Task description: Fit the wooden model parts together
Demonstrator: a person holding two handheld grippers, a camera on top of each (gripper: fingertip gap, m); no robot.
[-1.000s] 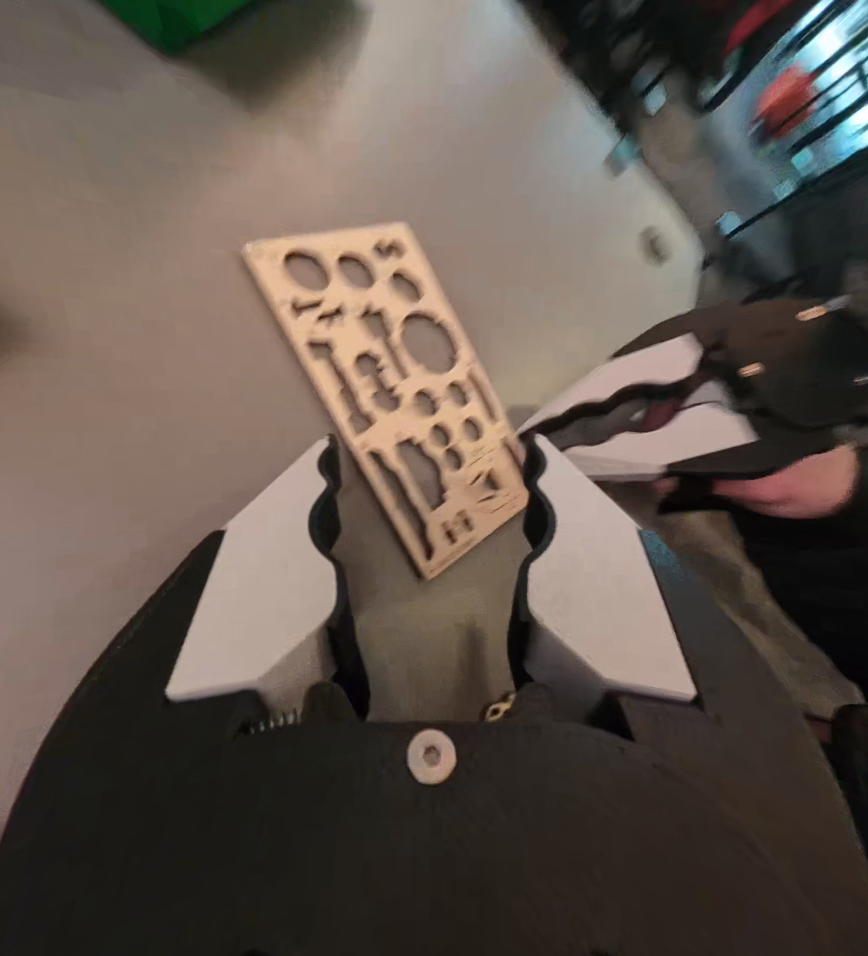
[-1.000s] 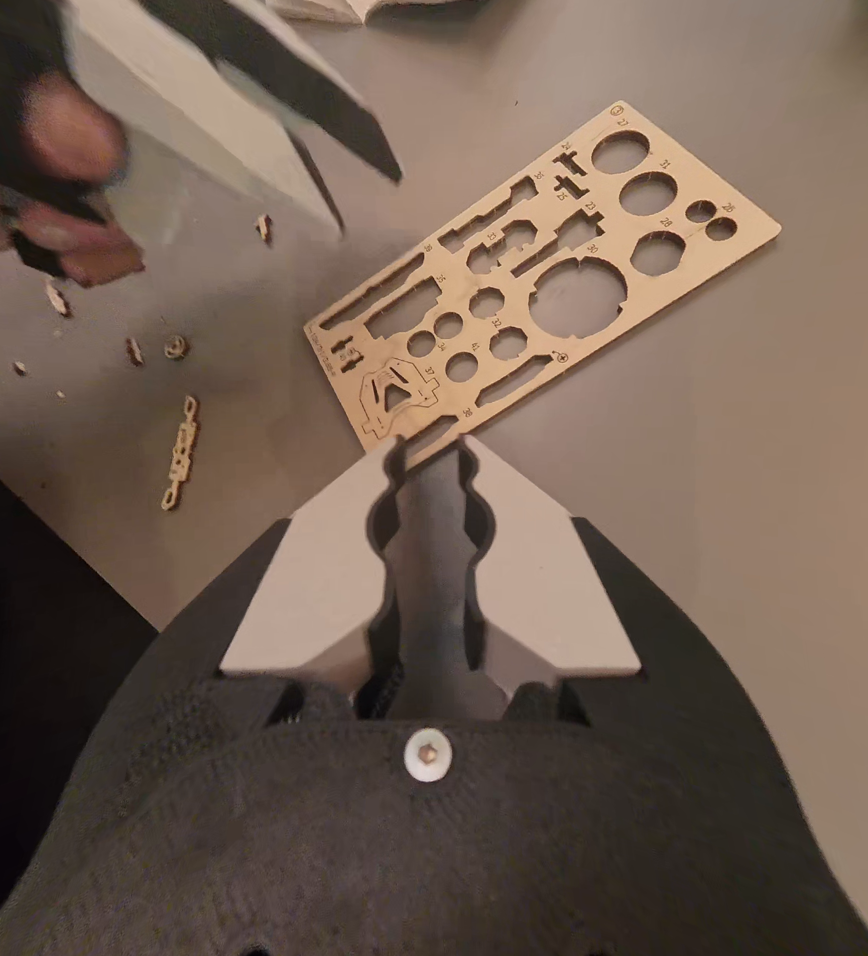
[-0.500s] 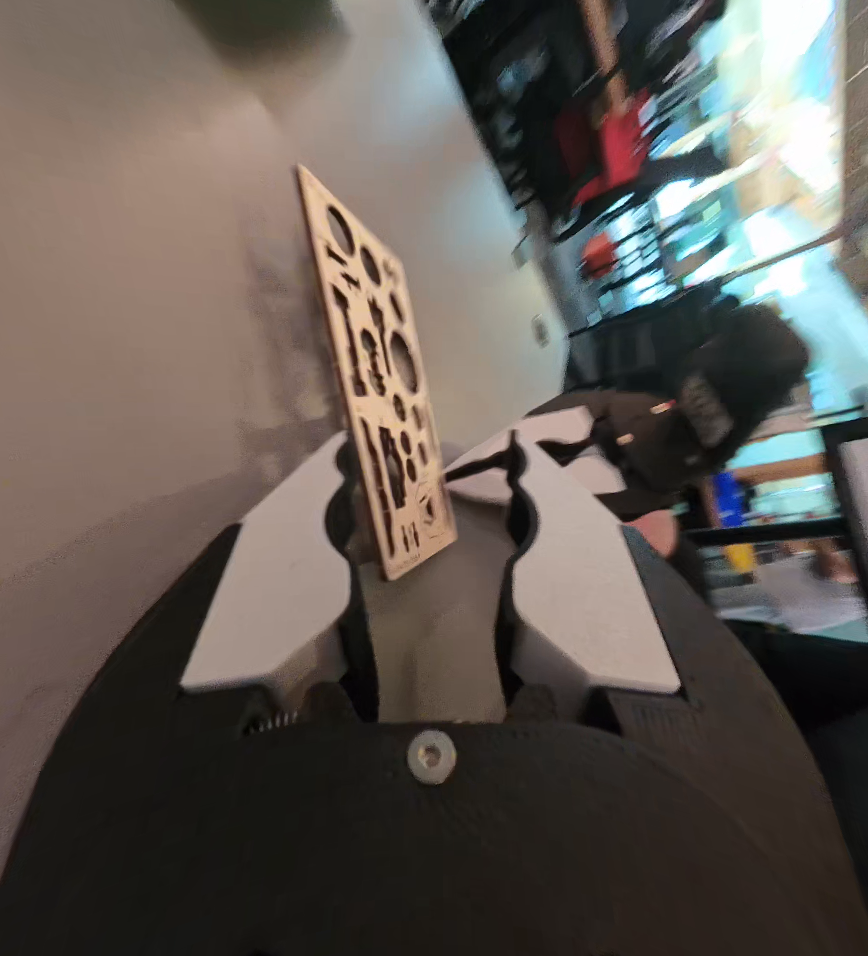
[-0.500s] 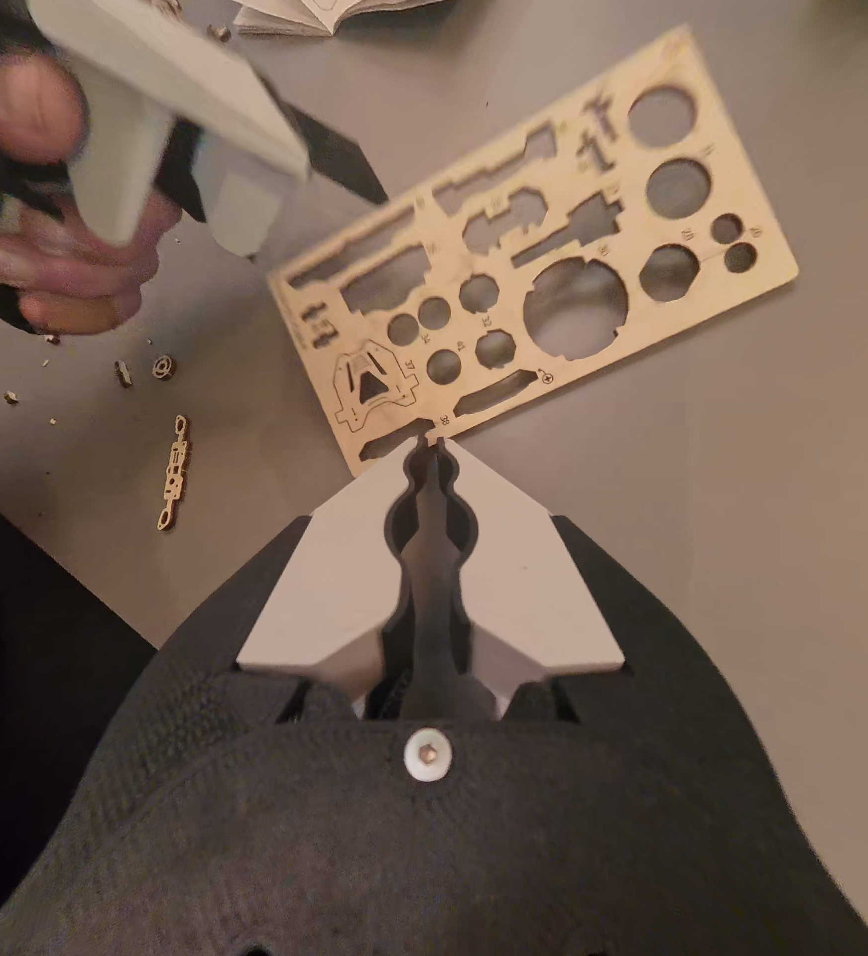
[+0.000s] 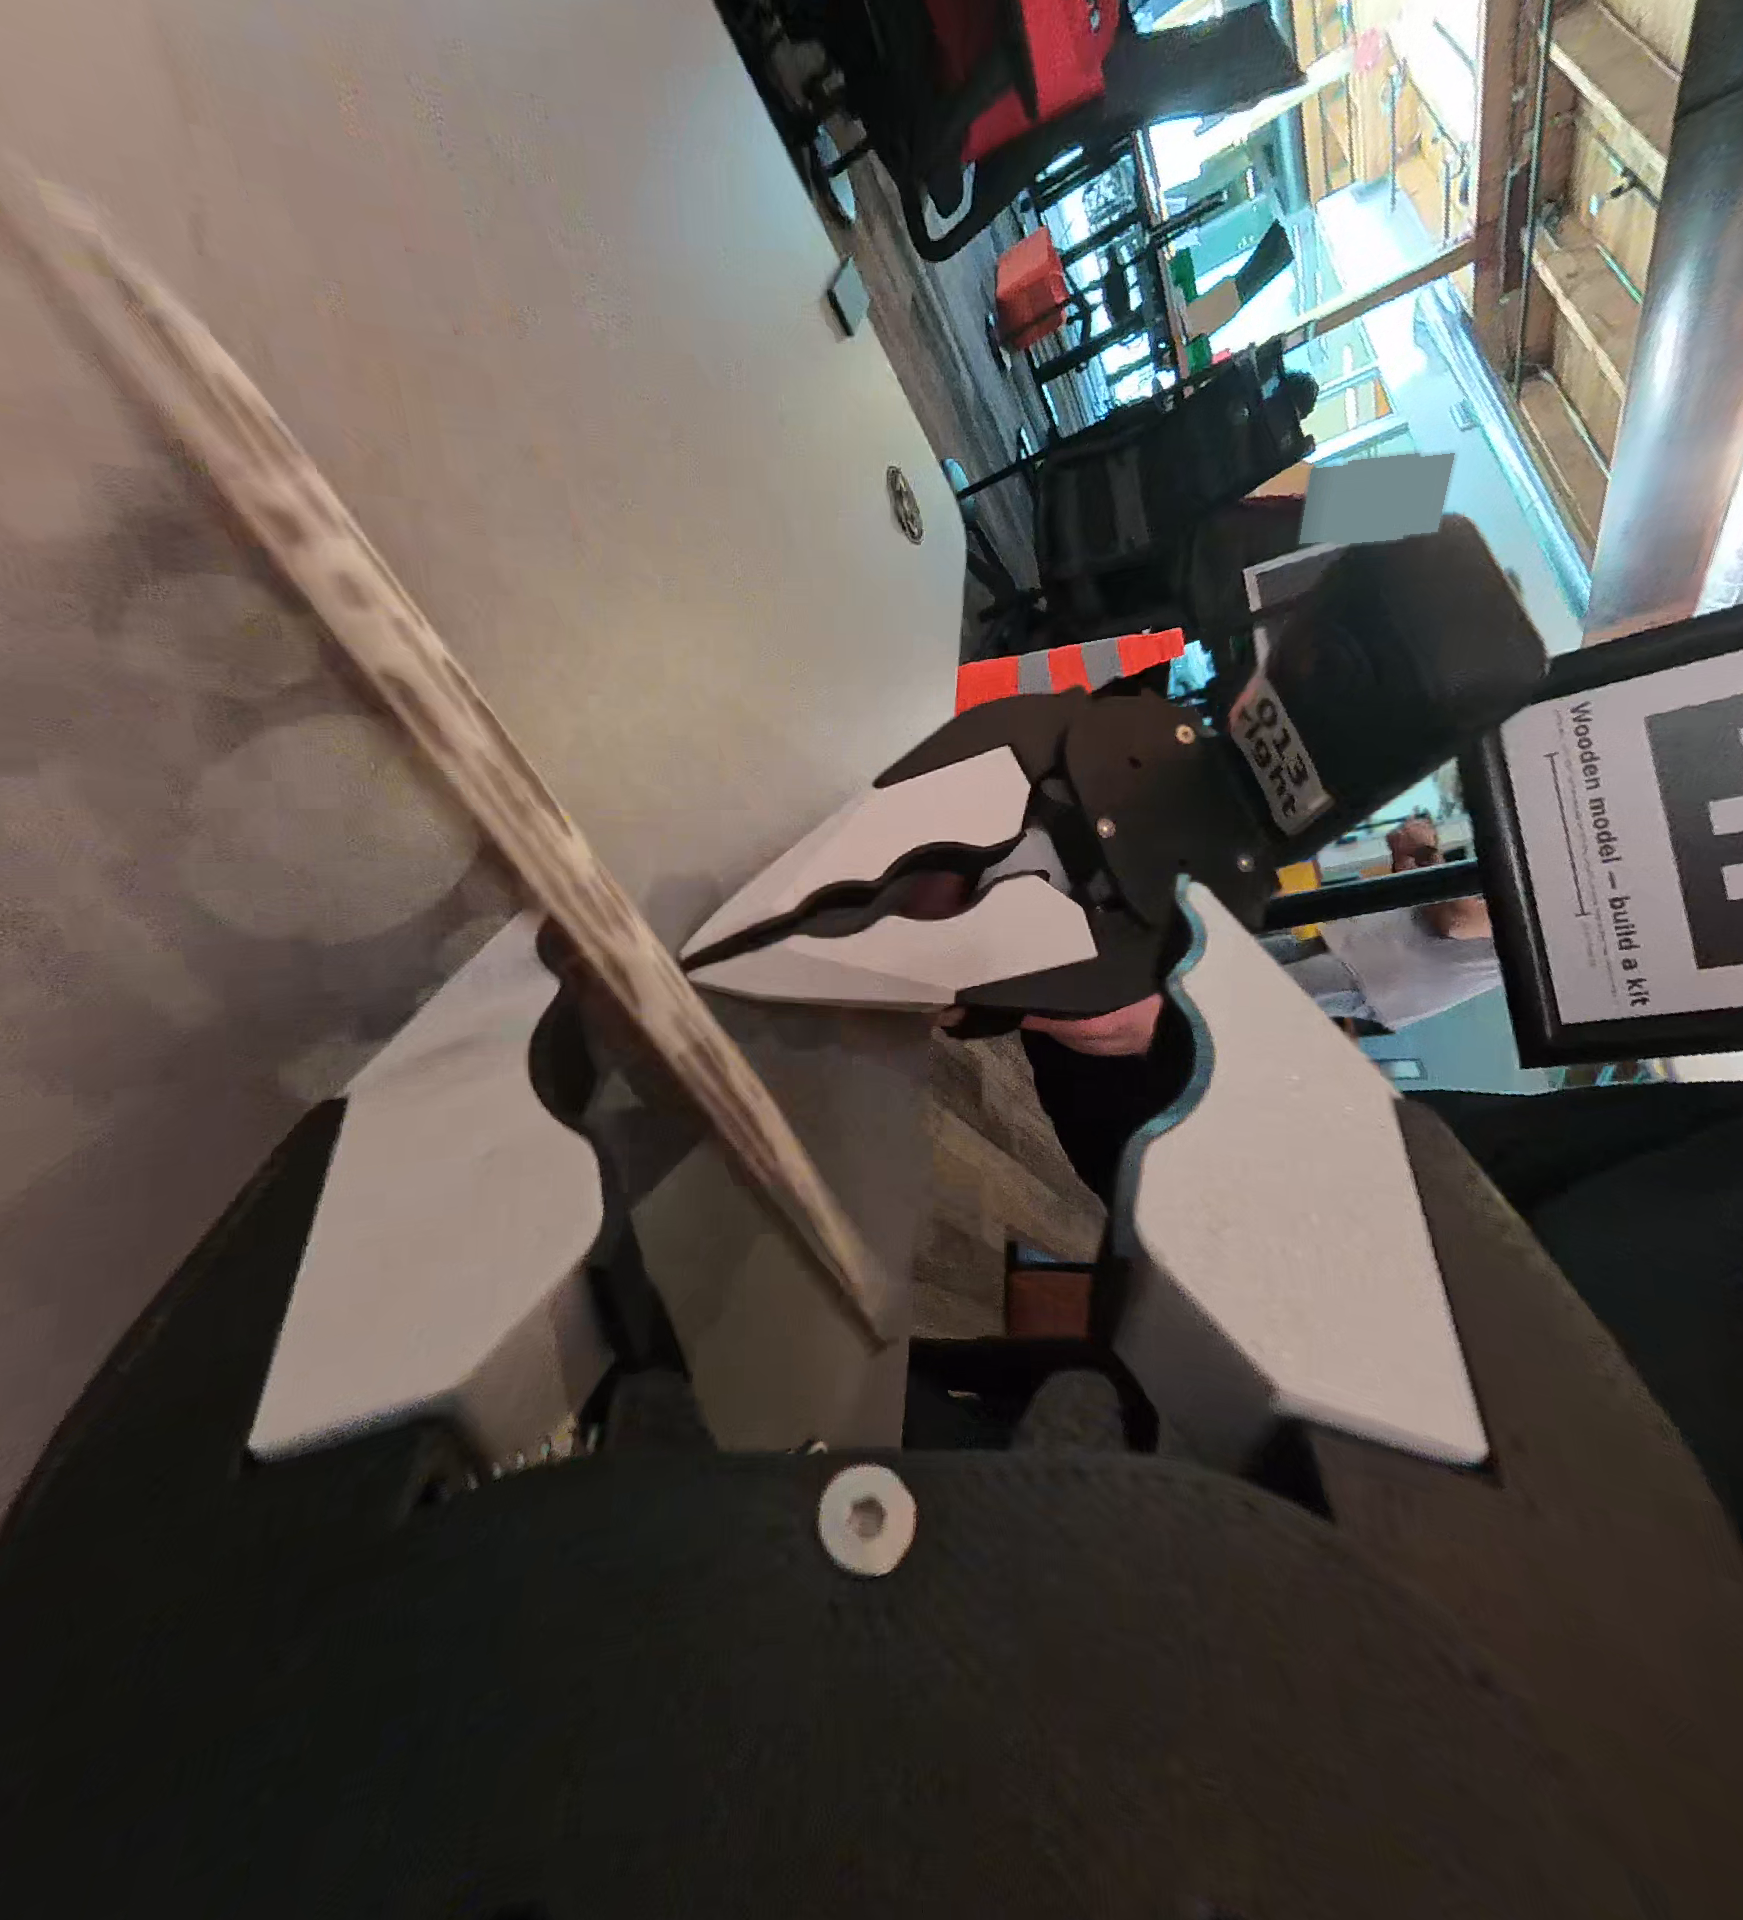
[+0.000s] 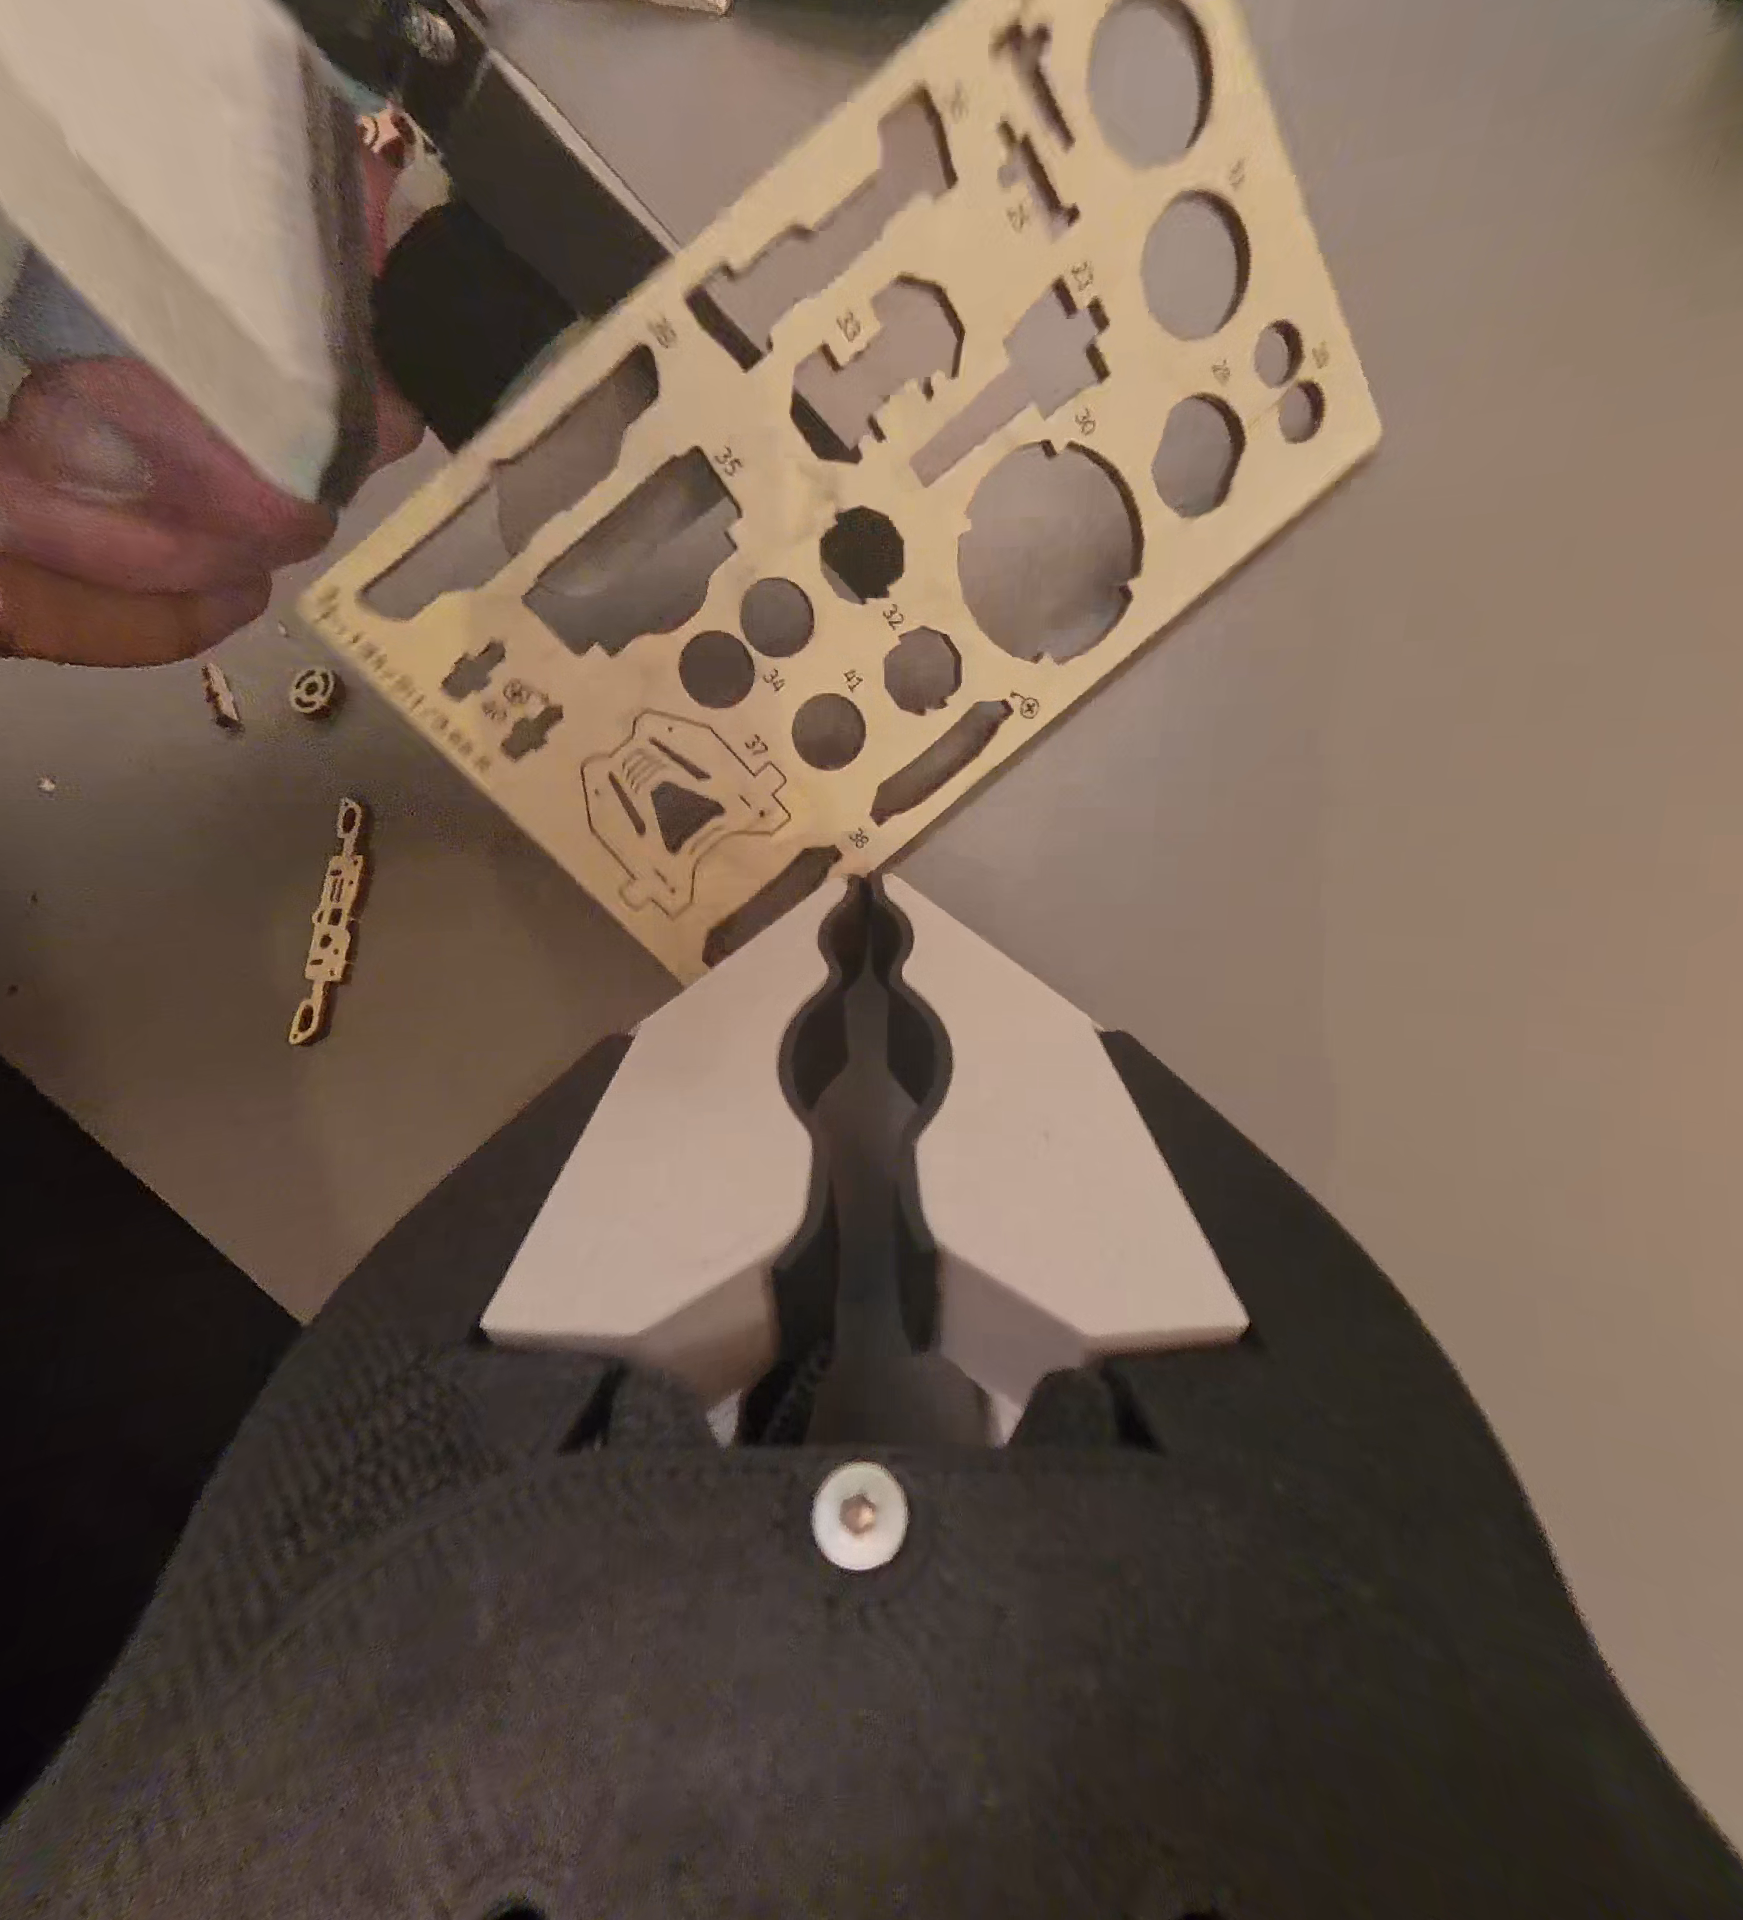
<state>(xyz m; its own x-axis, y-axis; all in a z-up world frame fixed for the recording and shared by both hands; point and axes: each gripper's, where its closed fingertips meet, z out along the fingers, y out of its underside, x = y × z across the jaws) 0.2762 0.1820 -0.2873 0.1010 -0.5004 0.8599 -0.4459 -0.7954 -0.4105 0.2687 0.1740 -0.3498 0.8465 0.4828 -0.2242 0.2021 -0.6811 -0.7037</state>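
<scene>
Now we hold the wooden sheet (image 6: pixel 846 499) mid-frame by its lower edge, right tool (image 6: pixel 862 883) pinched shut on it; left tool (image 5: pixel 867 1039) gapes wide around the sheet. Next: clamp left, free a part.

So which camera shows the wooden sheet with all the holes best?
The right wrist view: the wooden sheet faces the camera, so its cut-out holes show clearly. The left wrist view shows the sheet only edge-on and blurred.

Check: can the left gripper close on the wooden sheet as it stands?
Probably yes. The left gripper is open, and the wooden sheet already passes tilted between its fingers, nothing in between. The right gripper pinches the sheet's edge nearby, so room is tight.
</scene>
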